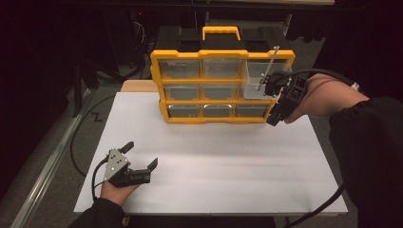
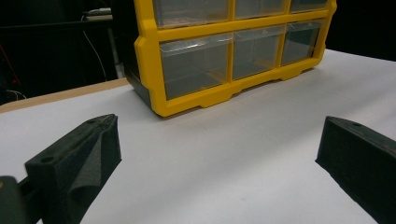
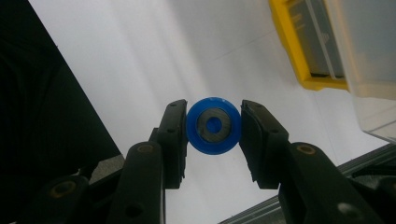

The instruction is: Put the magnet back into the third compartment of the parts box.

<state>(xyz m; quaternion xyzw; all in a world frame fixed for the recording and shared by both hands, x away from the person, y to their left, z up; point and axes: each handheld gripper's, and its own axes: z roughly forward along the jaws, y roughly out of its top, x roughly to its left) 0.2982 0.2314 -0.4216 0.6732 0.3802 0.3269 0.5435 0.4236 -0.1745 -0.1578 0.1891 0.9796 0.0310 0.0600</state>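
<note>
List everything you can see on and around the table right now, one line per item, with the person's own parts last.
Drawer organizer: one, yellow frame, black back, yellow handle, clear drawers; far middle of the table.
Pulled-out drawer: one, clear; top right of the organizer, beside the right claw.
Blue disc: one, blue with a grey ring around a blue centre; pinched between the right claw's jaws.
Table: one, white top; wooden edge shows at the far left.
Cables: black; on the floor left of the table.
Left claw: one, black, open, holding nothing; near left of the table.
Right claw: one, black, shut on the disc; by the organizer's right side.
Hands: two, dark sleeves.
</note>
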